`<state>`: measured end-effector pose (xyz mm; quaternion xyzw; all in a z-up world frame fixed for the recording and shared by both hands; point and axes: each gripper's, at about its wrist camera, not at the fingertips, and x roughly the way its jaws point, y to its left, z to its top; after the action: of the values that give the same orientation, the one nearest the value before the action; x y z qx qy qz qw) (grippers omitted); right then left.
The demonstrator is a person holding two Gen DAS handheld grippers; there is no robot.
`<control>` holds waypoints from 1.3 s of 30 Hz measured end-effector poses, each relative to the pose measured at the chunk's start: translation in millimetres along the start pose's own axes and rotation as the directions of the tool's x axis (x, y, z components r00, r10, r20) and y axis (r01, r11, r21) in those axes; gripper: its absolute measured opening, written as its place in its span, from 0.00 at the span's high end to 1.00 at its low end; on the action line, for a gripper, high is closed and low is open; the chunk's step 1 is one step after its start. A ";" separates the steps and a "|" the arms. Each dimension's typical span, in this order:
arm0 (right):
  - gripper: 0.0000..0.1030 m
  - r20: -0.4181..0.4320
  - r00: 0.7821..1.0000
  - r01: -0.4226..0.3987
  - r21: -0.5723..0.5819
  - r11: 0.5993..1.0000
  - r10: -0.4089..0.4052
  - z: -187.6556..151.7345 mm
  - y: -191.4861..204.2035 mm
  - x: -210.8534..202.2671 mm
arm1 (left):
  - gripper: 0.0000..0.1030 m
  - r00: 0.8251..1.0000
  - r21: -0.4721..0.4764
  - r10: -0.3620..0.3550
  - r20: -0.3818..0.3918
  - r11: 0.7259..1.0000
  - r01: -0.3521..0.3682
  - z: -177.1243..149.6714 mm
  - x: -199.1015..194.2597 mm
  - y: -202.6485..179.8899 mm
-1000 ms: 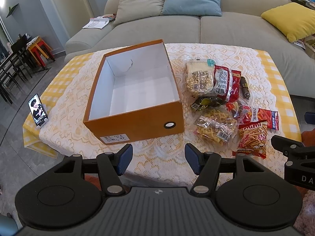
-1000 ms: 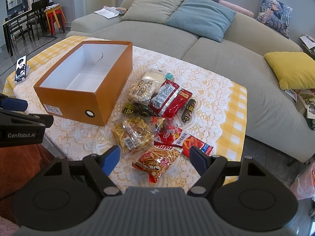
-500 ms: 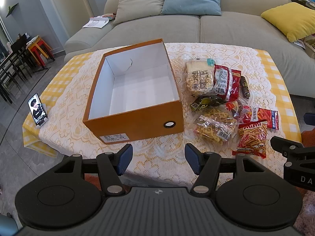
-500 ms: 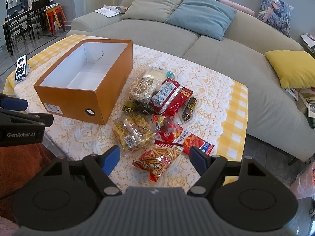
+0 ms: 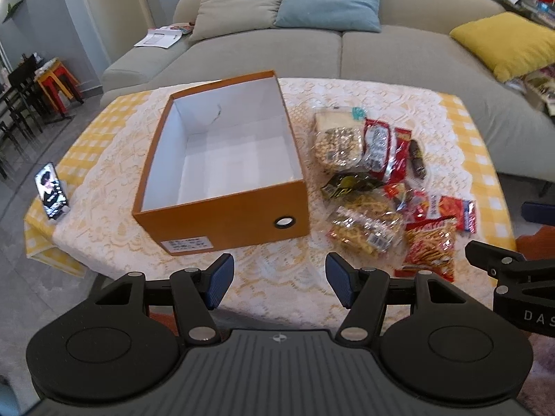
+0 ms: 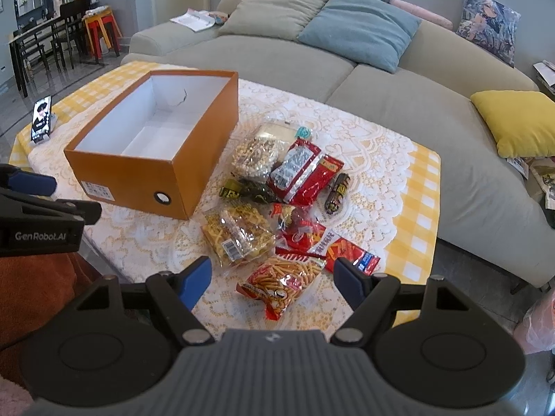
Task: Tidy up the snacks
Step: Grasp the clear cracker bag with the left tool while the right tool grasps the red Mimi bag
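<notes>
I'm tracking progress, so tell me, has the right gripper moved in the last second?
Yes. The right gripper has crept forward toward the red bag of stick snacks, which now lies between its open jaws.

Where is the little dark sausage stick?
In the right wrist view, the sausage stick lies on the lace tablecloth at the far right edge of the snack pile, just right of the big red packet, away from the orange box.

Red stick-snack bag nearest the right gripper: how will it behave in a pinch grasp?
The stick-snack bag lies flat and crinkled, so it will probably flop and sag. Its glossy film may slip between the pads. The thin sticks inside look brittle; a hard squeeze by the open right gripper could crush them.
</notes>
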<state>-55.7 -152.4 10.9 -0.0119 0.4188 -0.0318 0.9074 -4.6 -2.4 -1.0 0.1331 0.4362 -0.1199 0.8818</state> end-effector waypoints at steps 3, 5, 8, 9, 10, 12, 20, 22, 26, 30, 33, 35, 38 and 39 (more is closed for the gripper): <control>0.30 0.008 1.000 -0.002 0.014 1.000 0.002 -0.8 -8.1 -0.7 | 0.32 0.999 0.001 -0.051 0.017 0.999 0.051 4.2 -1.0 4.0; 0.35 0.008 1.000 -0.006 0.013 1.000 0.006 -1.8 -13.9 1.7 | 0.34 0.996 0.023 -0.080 0.027 0.997 0.079 6.2 1.1 2.6; 0.40 -0.004 1.000 -0.012 0.028 1.000 0.012 -5.5 -24.0 10.6 | 0.36 0.990 0.050 -0.144 0.014 0.988 0.143 9.5 10.3 -1.7; 0.40 -0.016 1.000 -0.018 0.046 0.999 0.019 -7.3 -28.0 15.3 | 0.36 0.985 0.062 -0.172 0.008 0.983 0.171 10.4 14.7 -4.2; 0.40 -0.033 0.999 -0.027 0.071 0.997 0.029 -9.2 -32.0 20.4 | 0.36 0.981 0.076 -0.192 0.001 0.979 0.191 10.5 18.4 -6.7; 0.40 -0.076 0.996 -0.043 0.128 0.991 0.053 -13.3 -39.3 31.2 | 0.35 0.972 0.102 -0.234 -0.014 0.967 0.234 10.7 27.5 -13.1; 0.40 -0.182 0.977 -0.063 0.239 0.969 0.109 -22.9 -47.9 69.2 | 0.34 0.956 0.062 -0.274 -0.107 0.958 0.281 13.7 66.0 -25.0; 0.40 -0.188 0.975 -0.067 0.261 0.963 0.119 -22.7 -50.2 77.1 | 0.34 0.950 0.037 -0.295 -0.100 0.953 0.300 15.4 72.6 -24.5; 0.40 -0.197 0.968 -0.095 0.299 0.950 0.159 -20.6 -53.6 94.5 | 0.33 0.941 -0.014 -0.325 -0.097 0.945 0.326 19.6 89.6 -23.9; 0.41 -0.215 0.959 -0.110 0.325 0.939 0.186 -19.3 -55.7 114.8 | 0.33 0.939 -0.060 -0.315 -0.136 0.949 0.310 21.3 112.9 -23.6; 0.47 -0.231 0.951 -0.116 0.353 0.928 0.207 -19.2 -59.4 129.1 | 0.33 0.939 -0.109 -0.310 -0.148 0.949 0.296 20.4 127.1 -18.2; 0.47 -0.237 0.947 -0.120 0.367 0.922 0.217 -19.2 -61.2 136.7 | 0.33 0.935 -0.139 -0.316 -0.161 0.945 0.295 20.8 135.8 -15.5; 0.57 -0.250 0.938 -0.132 0.383 0.914 0.240 -19.3 -63.9 148.8 | 0.33 0.922 -0.168 -0.334 -0.197 0.938 0.304 21.3 150.5 -17.0; 0.60 -0.246 0.936 -0.141 0.390 0.910 0.251 -19.1 -65.0 150.9 | 0.33 0.919 -0.172 -0.332 -0.212 0.939 0.299 21.3 155.8 -18.3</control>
<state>24.3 -227.4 -113.0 0.2050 0.5330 -0.0186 0.8207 97.1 -41.6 -115.8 0.0139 0.5614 -0.2139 0.7993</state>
